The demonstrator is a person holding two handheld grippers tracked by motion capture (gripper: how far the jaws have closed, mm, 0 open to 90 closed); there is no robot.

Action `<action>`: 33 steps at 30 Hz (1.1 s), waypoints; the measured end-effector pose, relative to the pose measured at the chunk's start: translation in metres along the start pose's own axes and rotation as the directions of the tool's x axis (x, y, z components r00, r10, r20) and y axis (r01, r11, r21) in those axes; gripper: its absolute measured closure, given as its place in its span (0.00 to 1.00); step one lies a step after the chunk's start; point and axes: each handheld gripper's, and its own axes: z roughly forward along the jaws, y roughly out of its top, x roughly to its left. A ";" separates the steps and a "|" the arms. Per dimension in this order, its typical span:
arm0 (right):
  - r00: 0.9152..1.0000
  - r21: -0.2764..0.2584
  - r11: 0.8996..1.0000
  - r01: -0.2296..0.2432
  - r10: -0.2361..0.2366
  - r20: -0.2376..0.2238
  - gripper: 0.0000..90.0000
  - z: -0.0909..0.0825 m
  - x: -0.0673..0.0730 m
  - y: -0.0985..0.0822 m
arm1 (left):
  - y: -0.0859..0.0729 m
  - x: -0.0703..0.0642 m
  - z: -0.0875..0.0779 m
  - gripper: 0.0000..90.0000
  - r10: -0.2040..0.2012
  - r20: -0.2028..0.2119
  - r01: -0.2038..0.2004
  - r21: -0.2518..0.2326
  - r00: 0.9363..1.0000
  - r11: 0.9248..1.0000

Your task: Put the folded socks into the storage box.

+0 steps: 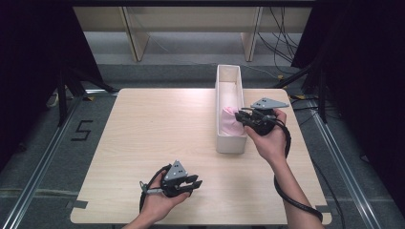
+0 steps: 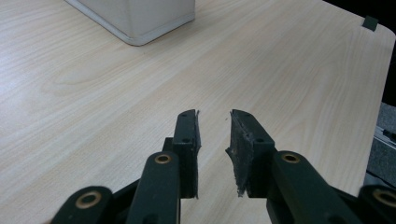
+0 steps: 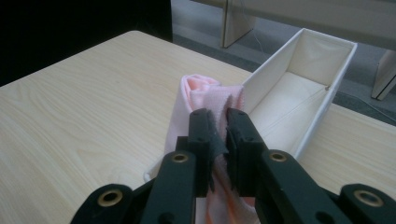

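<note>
Cloth pale pink. Box white. Table light wood grain. Fingers black. Floor grey.

Lt wood table (floor "5")

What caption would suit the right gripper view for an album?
Right gripper pinching a pink cloth at the near end of a long white box.
</note>
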 end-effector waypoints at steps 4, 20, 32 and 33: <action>1.000 -0.008 1.000 0.006 -0.006 0.006 0.90 0.002 -0.003 -0.001 | 0.002 0.002 0.000 0.79 0.003 -0.017 -0.003 0.002 1.000 1.000; 0.999 -0.026 0.999 0.038 -0.038 0.021 0.90 0.008 -0.006 -0.002 | 0.006 0.003 -0.001 0.79 0.002 -0.014 -0.002 -0.009 1.000 1.000; 1.000 0.003 1.000 0.031 -0.031 0.005 0.90 0.014 -0.005 -0.005 | 0.004 0.004 -0.004 0.79 -0.001 -0.025 0.001 -0.008 1.000 1.000; 0.999 -0.005 0.999 0.038 -0.038 0.003 0.90 0.015 -0.006 -0.006 | 0.003 0.003 -0.002 0.79 -0.006 -0.020 0.006 -0.013 1.000 1.000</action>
